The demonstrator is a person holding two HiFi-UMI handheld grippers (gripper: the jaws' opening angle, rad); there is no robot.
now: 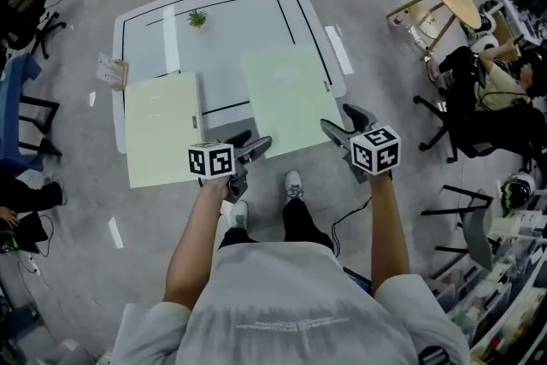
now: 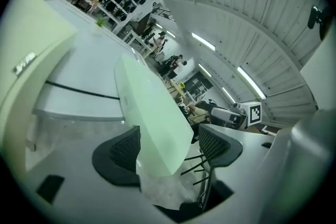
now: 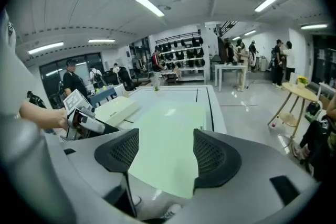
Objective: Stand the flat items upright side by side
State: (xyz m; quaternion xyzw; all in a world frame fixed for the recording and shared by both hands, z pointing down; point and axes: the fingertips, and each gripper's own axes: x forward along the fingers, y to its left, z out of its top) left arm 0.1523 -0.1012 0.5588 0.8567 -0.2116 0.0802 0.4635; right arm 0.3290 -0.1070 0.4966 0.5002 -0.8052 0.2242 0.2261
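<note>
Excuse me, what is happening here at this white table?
A person stands at the table with a gripper in each hand. Two pale green boards lie flat on it and overhang its near edge. The left gripper and the right gripper are at the near corners of the right board, with jaws open and not gripping it. The left board lies untouched. Neither board stands upright yet.

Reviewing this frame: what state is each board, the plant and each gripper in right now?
Left board: lying flat on the table, near end overhanging, untouched.
Right board: lying flat, near end overhanging, between both grippers' jaws, not clamped.
Plant: upright at the table's far side.
Left gripper: open.
Right gripper: open.
</note>
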